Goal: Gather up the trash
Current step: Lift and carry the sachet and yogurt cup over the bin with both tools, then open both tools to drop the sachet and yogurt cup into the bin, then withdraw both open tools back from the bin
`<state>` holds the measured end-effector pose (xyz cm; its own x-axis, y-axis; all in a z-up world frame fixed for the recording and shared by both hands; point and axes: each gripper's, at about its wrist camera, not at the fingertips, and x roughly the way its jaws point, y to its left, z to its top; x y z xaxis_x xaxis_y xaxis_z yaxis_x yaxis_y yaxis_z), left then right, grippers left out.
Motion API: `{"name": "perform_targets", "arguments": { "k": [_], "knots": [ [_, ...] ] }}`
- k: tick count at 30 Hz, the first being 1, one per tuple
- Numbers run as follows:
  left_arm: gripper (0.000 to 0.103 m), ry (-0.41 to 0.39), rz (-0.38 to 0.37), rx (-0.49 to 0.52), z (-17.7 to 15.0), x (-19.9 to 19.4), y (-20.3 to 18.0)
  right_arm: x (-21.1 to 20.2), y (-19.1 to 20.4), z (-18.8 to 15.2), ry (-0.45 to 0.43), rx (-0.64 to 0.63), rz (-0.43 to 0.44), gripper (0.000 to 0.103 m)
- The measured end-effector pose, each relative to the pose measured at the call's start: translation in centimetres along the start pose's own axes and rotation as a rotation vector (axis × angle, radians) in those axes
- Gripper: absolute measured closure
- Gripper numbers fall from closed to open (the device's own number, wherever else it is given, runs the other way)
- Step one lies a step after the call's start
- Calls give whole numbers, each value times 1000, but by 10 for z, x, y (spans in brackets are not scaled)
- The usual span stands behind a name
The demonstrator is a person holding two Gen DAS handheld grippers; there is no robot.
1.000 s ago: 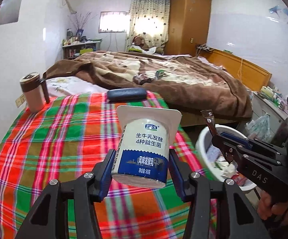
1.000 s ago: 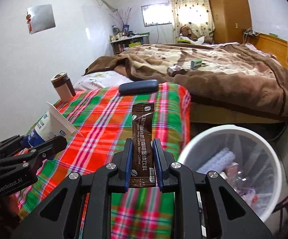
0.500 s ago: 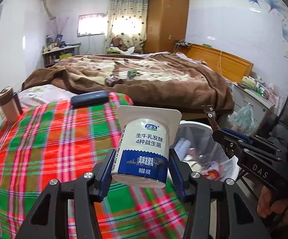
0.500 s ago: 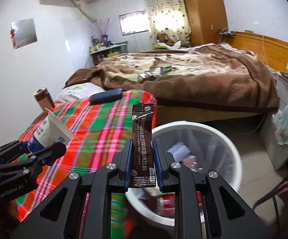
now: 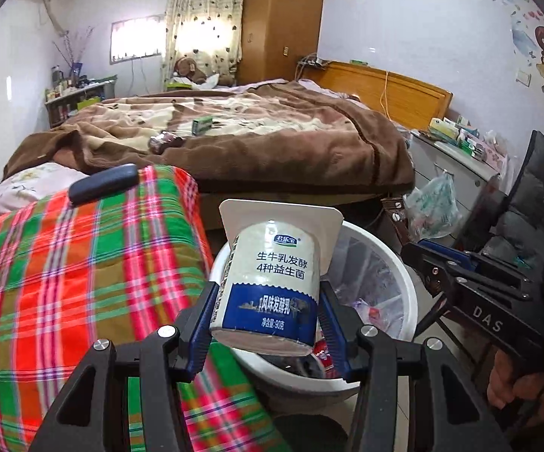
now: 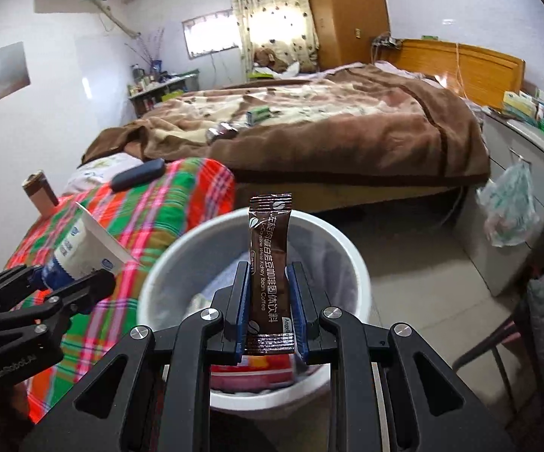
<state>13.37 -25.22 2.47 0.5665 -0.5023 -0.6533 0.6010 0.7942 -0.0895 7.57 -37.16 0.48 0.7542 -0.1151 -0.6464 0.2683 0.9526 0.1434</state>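
My left gripper (image 5: 268,324) is shut on a white and blue yogurt cup (image 5: 272,282), held upright at the left rim of the white trash bin (image 5: 409,293). My right gripper (image 6: 270,305) is shut on a brown coffee sachet (image 6: 269,263), held upright right over the bin's (image 6: 355,263) opening. The bin has a liner and several pieces of trash inside. The left gripper and its cup (image 6: 80,252) show at the left of the right wrist view. The right gripper (image 5: 460,282) shows at the right of the left wrist view.
A plaid-covered table (image 5: 64,263) lies left of the bin with a dark case (image 5: 102,184) and a brown mug (image 6: 40,192). A bed with a brown blanket (image 5: 272,139) holds a can (image 5: 164,141) and a green box (image 5: 201,125). A plastic bag (image 6: 509,211) hangs at the right.
Both grippers have swung right, off the plaid table and toward the bin. The sachet now hangs over the bin's opening and the cup is at its rim.
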Motion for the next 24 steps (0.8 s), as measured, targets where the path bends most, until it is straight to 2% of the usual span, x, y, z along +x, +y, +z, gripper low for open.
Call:
{"name": "perform_targets", "arguments": {
  "k": [8, 12, 13, 14, 15, 21, 24],
  "knots": [
    [51, 34, 10, -9, 0, 22, -5, 16, -6, -6, 58, -11, -5, 82],
    [50, 58, 52, -13, -1, 30, -2, 23, -4, -8, 83, -51, -11, 80],
    [47, 61, 57, -17, -2, 31, -1, 22, -2, -9, 79, -58, -22, 73],
    [45, 62, 62, -17, -4, 31, 1, 21, -4, -10, 78, -59, -27, 60],
    [45, 61, 66, -20, -4, 31, 3, 20, -4, -11, 74, -58, -28, 55],
    [42, 42, 96, -25, -8, 23, 8, 7, -3, -11, 42, -33, -13, 54],
    [42, 20, 85, -38, -11, 13, 11, 0, 0, -11, 18, -24, -10, 54]
  ]
}}
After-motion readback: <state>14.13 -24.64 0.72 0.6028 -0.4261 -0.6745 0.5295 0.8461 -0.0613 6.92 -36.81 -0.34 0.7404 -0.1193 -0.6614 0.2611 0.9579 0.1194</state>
